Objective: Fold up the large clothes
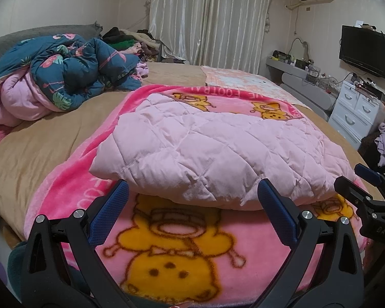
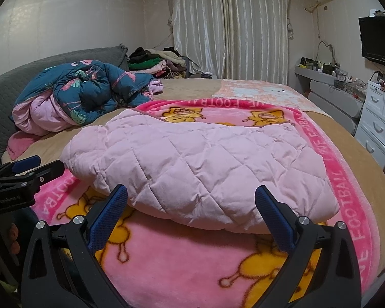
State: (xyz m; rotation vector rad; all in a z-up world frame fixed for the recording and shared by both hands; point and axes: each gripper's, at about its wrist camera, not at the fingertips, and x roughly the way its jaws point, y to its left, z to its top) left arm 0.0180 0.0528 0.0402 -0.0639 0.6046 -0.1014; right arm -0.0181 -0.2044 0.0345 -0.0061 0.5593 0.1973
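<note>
A pale pink quilted garment [image 1: 205, 148] [image 2: 192, 159] lies folded into a thick bundle on a pink cartoon-print blanket [image 1: 166, 256] [image 2: 179, 256] spread over the bed. My left gripper [image 1: 192, 205] is open just in front of the bundle's near edge, with nothing between its blue-padded fingers. My right gripper [image 2: 191, 205] is open too, hovering before the same edge further right, and holds nothing. In each view the other gripper shows at the side: the right one [image 1: 359, 179] and the left one [image 2: 38, 166].
A crumpled teal flamingo-print duvet [image 1: 64, 74] [image 2: 84, 92] lies at the bed's far left. Piled clothes [image 2: 156, 64] sit beyond it near the curtains. A white dresser [image 1: 356, 110], a wall TV [image 1: 363, 50] and a cluttered shelf stand to the right of the bed.
</note>
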